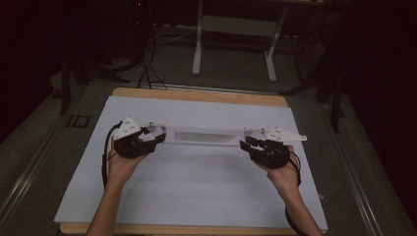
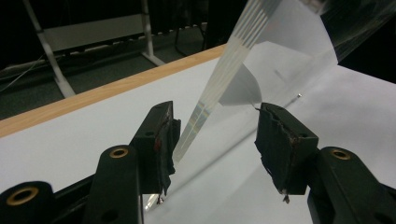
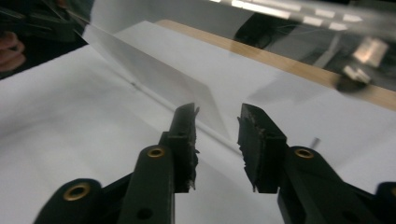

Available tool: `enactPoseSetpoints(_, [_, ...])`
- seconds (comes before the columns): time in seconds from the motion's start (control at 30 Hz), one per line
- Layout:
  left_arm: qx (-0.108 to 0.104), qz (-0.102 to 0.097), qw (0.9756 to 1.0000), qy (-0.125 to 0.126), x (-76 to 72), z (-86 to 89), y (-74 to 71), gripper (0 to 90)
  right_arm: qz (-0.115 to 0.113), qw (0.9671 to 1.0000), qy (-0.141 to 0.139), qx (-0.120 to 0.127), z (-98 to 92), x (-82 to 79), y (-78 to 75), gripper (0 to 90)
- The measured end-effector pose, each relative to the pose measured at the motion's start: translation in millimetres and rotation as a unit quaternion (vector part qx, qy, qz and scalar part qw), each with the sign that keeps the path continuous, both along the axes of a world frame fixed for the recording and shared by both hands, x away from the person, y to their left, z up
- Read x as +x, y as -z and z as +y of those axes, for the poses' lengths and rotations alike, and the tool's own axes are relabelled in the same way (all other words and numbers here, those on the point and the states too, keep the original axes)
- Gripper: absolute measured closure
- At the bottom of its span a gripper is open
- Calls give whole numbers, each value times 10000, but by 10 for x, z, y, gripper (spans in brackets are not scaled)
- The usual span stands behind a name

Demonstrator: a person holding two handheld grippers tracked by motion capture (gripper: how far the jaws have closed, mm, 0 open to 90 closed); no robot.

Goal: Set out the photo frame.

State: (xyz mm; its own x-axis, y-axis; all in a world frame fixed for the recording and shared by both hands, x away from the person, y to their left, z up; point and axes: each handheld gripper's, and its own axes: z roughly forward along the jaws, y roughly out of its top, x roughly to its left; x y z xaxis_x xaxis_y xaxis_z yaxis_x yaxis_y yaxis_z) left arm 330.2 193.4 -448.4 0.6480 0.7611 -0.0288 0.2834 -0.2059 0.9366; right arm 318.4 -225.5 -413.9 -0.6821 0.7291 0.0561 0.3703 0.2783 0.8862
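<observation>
Jaws around clear plastic sheet [image 1: 199, 135]

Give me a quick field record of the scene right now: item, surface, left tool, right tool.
item: clear plastic sheet, stretched between the two tools above the table
surface: white board on a wooden table
left tool: jaws apart, sheet's striped edge between them, pads not pressing on it
right tool: jaws apart, sheet edge just ahead of the tips; contact unclear
hands: left hand and right hand at the sheet's ends
</observation>
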Motion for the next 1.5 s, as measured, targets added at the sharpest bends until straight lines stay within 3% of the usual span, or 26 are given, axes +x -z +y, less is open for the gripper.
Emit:
enactPoseSetpoints(0.4, [-102, 54, 9999, -90, 68, -4, -20, 469, -72, 9987, 460, -225, -271, 57, 115, 615])
enactPoseSetpoints(0.83, [-124, 88, 9998, -127, 123, -5, -40, 469, -62, 9961, 785, -396, -383, 209, 264, 564])
enactPoseSetpoints(1.13, [-137, 138, 9997, -146, 176, -6, -59, 471, -233, 9970, 626, -391, -371, 349, 317, 504])
enactPoseSetpoints(1.5, [-151, 180, 9997, -71, 234, 8, -69, 471, -322, 9986, 320, -260, -261, 511, 389, 498])
